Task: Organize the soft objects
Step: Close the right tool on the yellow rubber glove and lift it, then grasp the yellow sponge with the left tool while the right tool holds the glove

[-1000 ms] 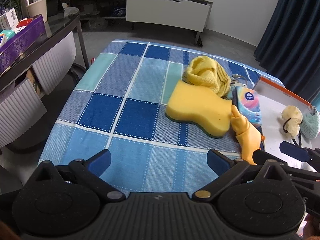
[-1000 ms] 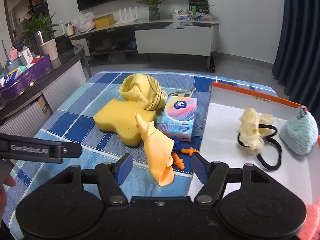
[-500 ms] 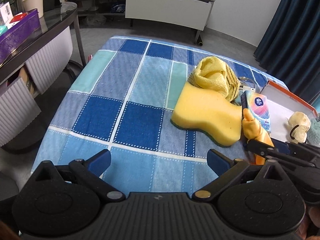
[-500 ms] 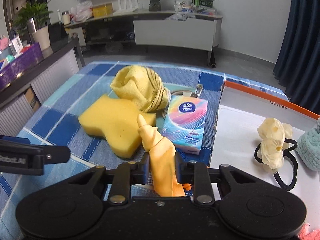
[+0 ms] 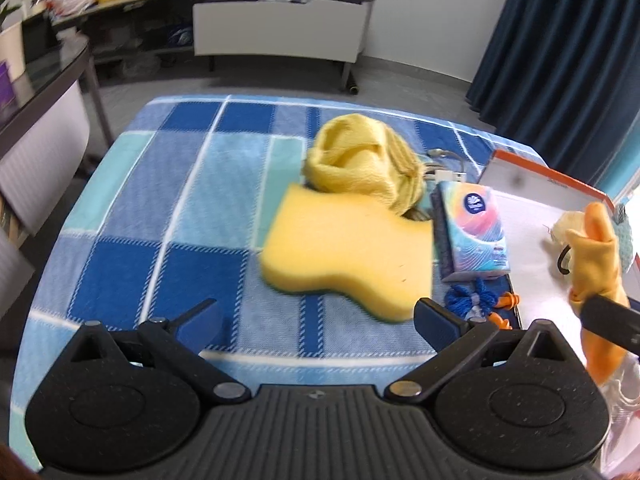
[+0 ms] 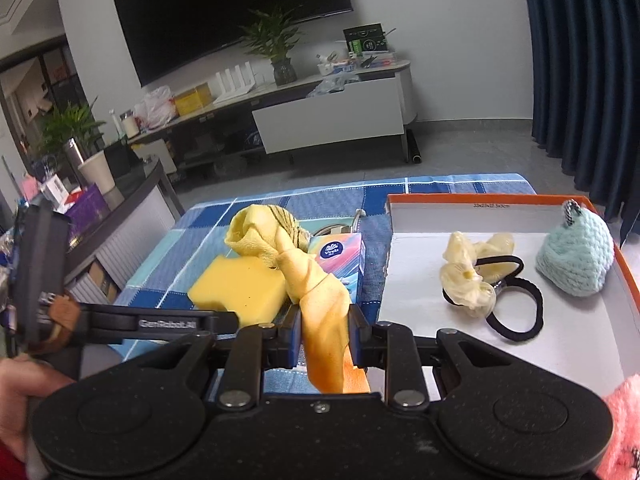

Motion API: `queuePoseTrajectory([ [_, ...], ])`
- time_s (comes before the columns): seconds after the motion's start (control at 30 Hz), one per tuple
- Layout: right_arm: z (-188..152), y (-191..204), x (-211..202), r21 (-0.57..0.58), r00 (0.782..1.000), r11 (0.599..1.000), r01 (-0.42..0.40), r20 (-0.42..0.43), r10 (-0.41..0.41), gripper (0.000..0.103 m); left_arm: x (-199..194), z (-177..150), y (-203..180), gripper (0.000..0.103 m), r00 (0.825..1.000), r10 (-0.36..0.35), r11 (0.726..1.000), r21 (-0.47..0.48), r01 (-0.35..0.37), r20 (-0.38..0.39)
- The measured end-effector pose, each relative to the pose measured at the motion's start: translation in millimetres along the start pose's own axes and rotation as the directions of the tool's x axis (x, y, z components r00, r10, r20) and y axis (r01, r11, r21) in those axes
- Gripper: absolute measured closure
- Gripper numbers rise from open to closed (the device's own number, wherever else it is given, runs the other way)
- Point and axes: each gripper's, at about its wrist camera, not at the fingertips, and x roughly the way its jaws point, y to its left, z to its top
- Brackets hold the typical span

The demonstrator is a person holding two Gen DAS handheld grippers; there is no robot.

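The orange cloth [image 6: 320, 304] is pinched between the pressed fingers of the right gripper [image 6: 324, 330], long axis upright, lifted clear of the tablecloth [image 6: 192, 240]. The orange-rimmed box [image 6: 624, 280] lies at two o'clock. The left gripper [image 5: 316, 316] is spread, unloaded.

Even, soft indoor light; shadows faint. Left wrist view shows motion blur across the tablecloth [image 5: 168, 216] and sponge [image 5: 348, 256]. Right wrist view sharper. Both bow strongly at the edges; the television [image 6: 236, 12] reads black.
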Motion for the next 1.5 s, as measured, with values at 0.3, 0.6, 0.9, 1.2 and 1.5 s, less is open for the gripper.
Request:
queuePoseTrajectory([
  [0.3,-4,-6,-5,0.021,1.000,1.000,-0.004,0.004,0.004,0.074,17,8,-17,0.000,0.999,-0.051,0.998,0.046,0.051,0.002],
  [0.6,-7,-9,-6,0.027,1.000,1.000,-0.010,0.010,0.010,0.074,-1,6,8,0.000,0.995,-0.082,0.997,-0.011,0.083,0.065],
  [0.9,-5,-15,-15,0.032,1.000,0.999,-0.009,0.026,0.008,0.074,12,19,20,0.000,0.979,-0.202,0.892,0.415,0.180,0.008],
  [1.2,-3,-16,-18,0.047,1.000,0.999,0.009,0.029,-0.011,0.074,34,30,3,0.000,0.953,-0.284,0.682,0.677,0.277,-0.104],
  [1.5,0,-11,-31,0.034,0.998,0.999,0.031,0.047,-0.033,0.074,46,26,-3,0.020,0.931,-0.331,0.701,0.620,0.352,-0.154],
])
